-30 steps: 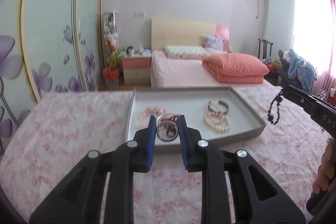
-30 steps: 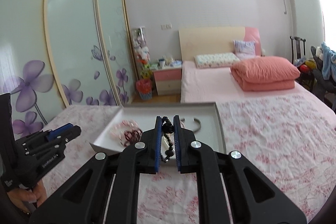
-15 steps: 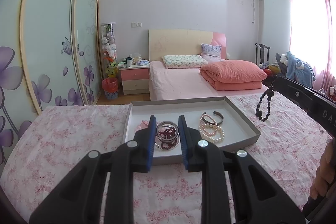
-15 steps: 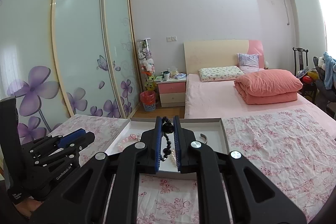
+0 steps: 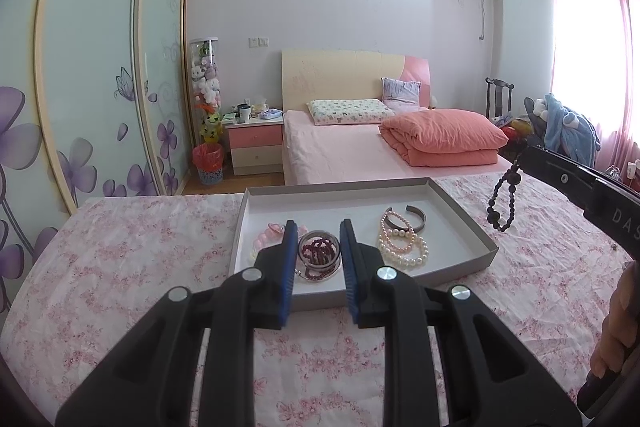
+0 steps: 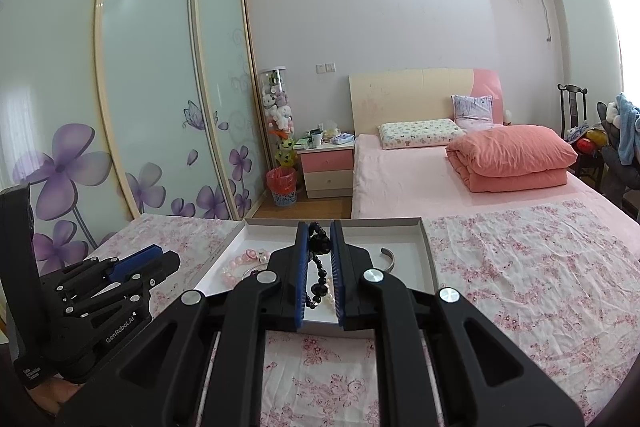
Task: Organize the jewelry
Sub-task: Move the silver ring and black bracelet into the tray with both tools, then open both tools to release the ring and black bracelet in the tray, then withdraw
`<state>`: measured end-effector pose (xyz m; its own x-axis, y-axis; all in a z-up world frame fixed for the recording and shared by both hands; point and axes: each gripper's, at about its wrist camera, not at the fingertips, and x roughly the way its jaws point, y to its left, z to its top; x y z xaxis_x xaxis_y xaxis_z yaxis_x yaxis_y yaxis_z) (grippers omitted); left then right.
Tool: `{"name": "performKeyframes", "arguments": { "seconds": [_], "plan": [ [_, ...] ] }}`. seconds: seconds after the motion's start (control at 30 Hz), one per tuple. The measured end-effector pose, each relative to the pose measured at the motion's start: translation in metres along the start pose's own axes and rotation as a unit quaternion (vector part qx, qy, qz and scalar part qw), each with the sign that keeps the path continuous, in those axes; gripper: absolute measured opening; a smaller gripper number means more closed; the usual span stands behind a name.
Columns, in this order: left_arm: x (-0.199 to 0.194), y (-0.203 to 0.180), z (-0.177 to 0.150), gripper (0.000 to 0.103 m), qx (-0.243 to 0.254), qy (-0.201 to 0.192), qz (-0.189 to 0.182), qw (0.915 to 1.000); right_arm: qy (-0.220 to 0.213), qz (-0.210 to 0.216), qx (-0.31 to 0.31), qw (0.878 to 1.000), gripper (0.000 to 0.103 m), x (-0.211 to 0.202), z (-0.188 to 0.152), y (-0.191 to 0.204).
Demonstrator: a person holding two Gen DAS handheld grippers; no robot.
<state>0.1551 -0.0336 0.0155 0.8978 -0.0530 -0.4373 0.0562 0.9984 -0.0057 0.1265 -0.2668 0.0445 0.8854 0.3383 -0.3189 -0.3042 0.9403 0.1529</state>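
Floral pink cloth (image 5: 120,267) covers the surface at lower frame, with a bed (image 5: 340,147) behind at centre. Mid-frame, the shallow grey tray (image 5: 464,227) holds pearl bracelets (image 5: 402,247), a metal cuff (image 5: 412,217), pink beads (image 6: 240,263) and dark red beads (image 5: 318,251). The left gripper (image 5: 318,239) gapes empty before the tray; the right gripper (image 6: 319,243) pinches a black bead strand (image 6: 318,267) dangling over it.

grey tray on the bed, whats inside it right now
Inside the grey tray: a pink bead bracelet, dark red beads, pearl bracelets and a metal cuff. The left gripper covers part of the pink and red pieces.
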Motion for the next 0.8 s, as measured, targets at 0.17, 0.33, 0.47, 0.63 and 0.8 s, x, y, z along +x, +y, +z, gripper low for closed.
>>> {"name": "performKeyframes", "arguments": {
  "seconds": [0.17, 0.33, 0.47, 0.63, 0.8],
  "plan": [
    [0.005, 0.001, -0.001, 0.022, -0.003, 0.005, -0.001, 1.0, 0.003, -0.002, 0.001, 1.0, 0.012, 0.005, -0.001, -0.001],
    [0.018, 0.005, 0.006, 0.022, -0.013, 0.011, -0.001, 0.9998, 0.007, -0.007, 0.009, 1.0, 0.012, 0.02, 0.003, -0.007],
    [0.038, 0.009, 0.015, 0.022, -0.025, 0.019, 0.001, 0.9995, 0.018, -0.008, 0.023, 1.0, 0.012, 0.044, 0.007, -0.013],
    [0.071, 0.01, 0.026, 0.022, -0.035, 0.032, -0.002, 0.9989, 0.035, -0.006, 0.034, 0.999, 0.012, 0.078, 0.011, -0.015],
    [0.108, 0.006, 0.033, 0.022, -0.04, 0.058, -0.014, 0.9974, 0.058, -0.011, 0.049, 0.997, 0.018, 0.109, 0.013, -0.022]
  ]
}}
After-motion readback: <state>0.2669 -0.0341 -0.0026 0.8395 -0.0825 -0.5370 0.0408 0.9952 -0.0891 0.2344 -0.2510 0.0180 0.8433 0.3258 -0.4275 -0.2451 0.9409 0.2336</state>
